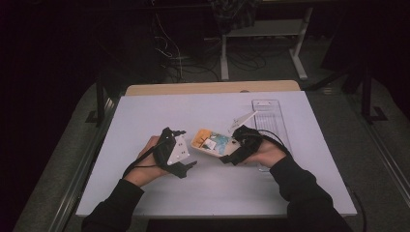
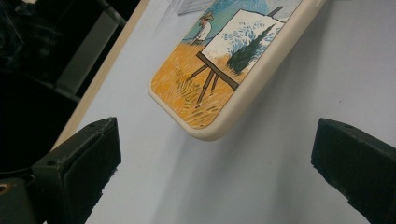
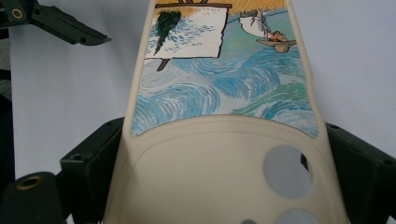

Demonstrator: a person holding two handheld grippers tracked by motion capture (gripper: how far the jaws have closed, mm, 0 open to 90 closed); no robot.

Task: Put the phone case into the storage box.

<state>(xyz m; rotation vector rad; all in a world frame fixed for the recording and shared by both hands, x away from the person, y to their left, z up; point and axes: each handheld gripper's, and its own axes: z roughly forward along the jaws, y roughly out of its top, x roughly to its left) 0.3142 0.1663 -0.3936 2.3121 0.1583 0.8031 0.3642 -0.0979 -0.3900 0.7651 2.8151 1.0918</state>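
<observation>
Lying clamped between the right gripper [image 3: 224, 186] fingers, the phone case [image 3: 224, 93] faces the left gripper's [image 2: 215, 172] spread fingers.

I'm seeing the phone case [image 3: 219, 154] running off the frame's bottom between my right claw [image 3: 219, 186] jaws, its camera end cut off.

Dark long sleeves cover both forearms. The left tongs [image 1: 189, 166] are black with a white plate; the right tongs [image 1: 225, 159] are black, trailing a black cable.

A clear plastic package [image 1: 270, 121] lies on the white table [image 1: 159, 111], with cables [image 1: 179, 63] on the floor beyond.
</observation>
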